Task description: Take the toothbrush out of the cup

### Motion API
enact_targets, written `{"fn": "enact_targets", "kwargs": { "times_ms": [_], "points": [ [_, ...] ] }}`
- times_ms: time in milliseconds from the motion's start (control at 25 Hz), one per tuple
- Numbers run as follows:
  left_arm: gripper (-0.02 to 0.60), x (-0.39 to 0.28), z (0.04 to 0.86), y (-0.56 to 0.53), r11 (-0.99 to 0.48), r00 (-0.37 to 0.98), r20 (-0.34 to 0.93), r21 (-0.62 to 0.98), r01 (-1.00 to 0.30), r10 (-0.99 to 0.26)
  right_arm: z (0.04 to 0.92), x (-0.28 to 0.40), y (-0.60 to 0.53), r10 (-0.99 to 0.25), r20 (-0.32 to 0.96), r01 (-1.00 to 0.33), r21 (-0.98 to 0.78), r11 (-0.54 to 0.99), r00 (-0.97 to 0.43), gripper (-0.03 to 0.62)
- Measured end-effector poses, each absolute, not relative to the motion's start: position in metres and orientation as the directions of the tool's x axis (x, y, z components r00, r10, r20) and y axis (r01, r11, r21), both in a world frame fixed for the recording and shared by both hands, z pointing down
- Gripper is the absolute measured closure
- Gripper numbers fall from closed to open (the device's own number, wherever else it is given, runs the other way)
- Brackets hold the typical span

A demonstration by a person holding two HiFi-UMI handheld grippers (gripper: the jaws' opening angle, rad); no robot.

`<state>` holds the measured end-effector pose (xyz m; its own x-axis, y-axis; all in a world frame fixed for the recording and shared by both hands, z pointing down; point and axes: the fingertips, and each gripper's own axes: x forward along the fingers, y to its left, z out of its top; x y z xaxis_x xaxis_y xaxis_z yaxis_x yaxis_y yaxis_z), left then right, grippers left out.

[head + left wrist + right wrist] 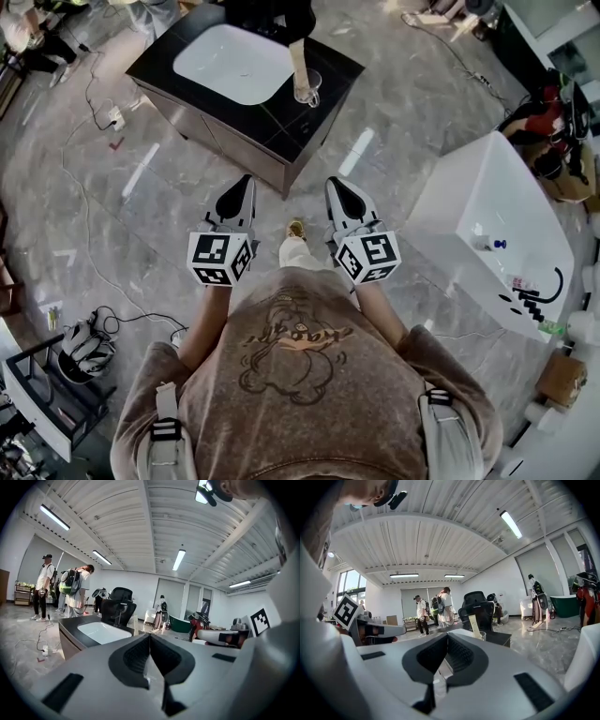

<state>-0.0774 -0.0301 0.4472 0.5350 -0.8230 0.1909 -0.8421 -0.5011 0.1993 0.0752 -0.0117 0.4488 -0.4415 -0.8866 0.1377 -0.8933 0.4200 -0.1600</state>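
Observation:
A clear glass cup (307,89) stands on the black vanity counter (309,117), right of the white basin (232,62). A pale boxed toothbrush (299,64) sticks up out of the cup. The right gripper view shows the same cup (482,635) and toothbrush (474,626) ahead, beyond the jaws. Both grippers are held side by side over the floor, well short of the vanity. My left gripper (246,183) is shut with nothing in it, as is my right gripper (335,185). In each gripper view the pads meet: left gripper (150,637), right gripper (447,637).
A white bathtub (497,234) with small bottles on its rim stands at the right. Cables and a power strip (113,118) lie on the marble floor at the left. A black office chair (118,604) stands behind the vanity. Two people (70,590) stand further back.

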Motion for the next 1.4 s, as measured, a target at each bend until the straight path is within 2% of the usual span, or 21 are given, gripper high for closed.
{"fn": "enact_targets", "kwargs": {
  "times_ms": [640,1400],
  "points": [
    [0.565,-0.05,0.432,-0.148,-0.436,0.469,0.162,0.202,-0.877,-0.868,0.436,0.103,-0.137,-0.849,0.12,-0.854,-0.16,0.496,-0.515,0.577],
    [0.565,-0.04,0.429,-0.232,-0.529,0.564,0.181,0.209,-0.823,-0.806,0.433,0.093,-0.214,-0.88,0.092,-0.875,-0.194,0.444,-0.466,0.577]
  ]
}}
